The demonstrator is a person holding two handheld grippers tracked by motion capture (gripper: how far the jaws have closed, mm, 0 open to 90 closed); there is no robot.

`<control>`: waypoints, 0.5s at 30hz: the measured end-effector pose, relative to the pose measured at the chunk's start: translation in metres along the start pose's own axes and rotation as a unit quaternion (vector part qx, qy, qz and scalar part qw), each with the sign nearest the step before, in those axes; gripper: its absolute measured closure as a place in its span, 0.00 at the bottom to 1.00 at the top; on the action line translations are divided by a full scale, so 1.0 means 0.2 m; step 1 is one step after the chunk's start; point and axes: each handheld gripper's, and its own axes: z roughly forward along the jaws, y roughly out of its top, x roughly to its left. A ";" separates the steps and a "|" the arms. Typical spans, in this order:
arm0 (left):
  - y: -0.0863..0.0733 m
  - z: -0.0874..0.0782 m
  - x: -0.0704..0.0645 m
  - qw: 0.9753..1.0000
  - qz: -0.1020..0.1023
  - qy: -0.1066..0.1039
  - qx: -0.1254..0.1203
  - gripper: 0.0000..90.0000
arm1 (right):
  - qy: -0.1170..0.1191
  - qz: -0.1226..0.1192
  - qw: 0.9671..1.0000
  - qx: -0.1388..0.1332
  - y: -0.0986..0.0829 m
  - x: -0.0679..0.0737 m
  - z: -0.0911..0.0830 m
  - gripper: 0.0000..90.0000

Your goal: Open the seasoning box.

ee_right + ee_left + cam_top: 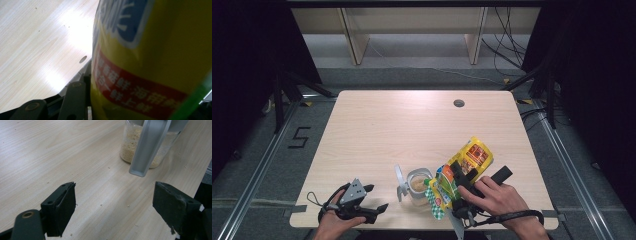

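A glass jar (418, 186) of pale grains stands near the table's front edge, its grey lid (400, 183) flipped open to its left. My right gripper (480, 173) is shut on a yellow snack bag (466, 169), which is tilted with its lower end over the jar's mouth. In the right gripper view the bag (150, 62) sits tight against one black jaw. My left gripper (378, 197) rests low at the front left, open and holding nothing. In the left gripper view its gripper (117, 202) faces the jar (130, 145) and the hanging lid (147, 147) a short way ahead.
The light wooden table (412, 125) has a round cable hole (459, 103) at the back right. Small crumbs (128, 205) lie on the wood near the jar. Metal rails and cables run on the floor around the table.
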 end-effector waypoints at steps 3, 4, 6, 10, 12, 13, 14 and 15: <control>0.00 0.00 0.00 1.000 0.004 0.001 -0.002 0.20 | 0.000 -0.006 1.000 -0.002 0.00 0.00 0.00 0.67; 0.00 0.00 0.00 1.000 0.004 0.001 -0.002 0.20 | 0.000 -0.006 1.000 -0.002 0.00 0.00 0.00 0.67; 0.00 0.01 0.00 1.000 -0.002 0.001 -0.007 0.20 | -0.001 -0.006 1.000 -0.002 0.00 0.00 0.00 0.67; 0.00 0.00 0.00 1.000 -0.001 -0.002 -0.003 0.20 | -0.001 -0.009 1.000 0.003 0.00 -0.01 0.00 0.67; -0.01 0.01 0.00 1.000 0.002 -0.002 -0.014 0.20 | 0.000 0.002 1.000 -0.001 0.00 0.00 0.00 0.67; 0.00 0.00 0.00 1.000 0.001 0.000 -0.002 0.20 | -0.001 -0.004 1.000 -0.003 0.01 0.00 0.00 0.67; 0.00 0.00 0.00 1.000 0.001 0.000 -0.002 0.20 | -0.002 -0.004 1.000 -0.003 0.01 0.00 0.00 0.67; 0.00 0.00 0.00 1.000 0.001 -0.002 -0.002 0.20 | -0.002 -0.005 1.000 -0.003 0.00 0.00 0.00 0.67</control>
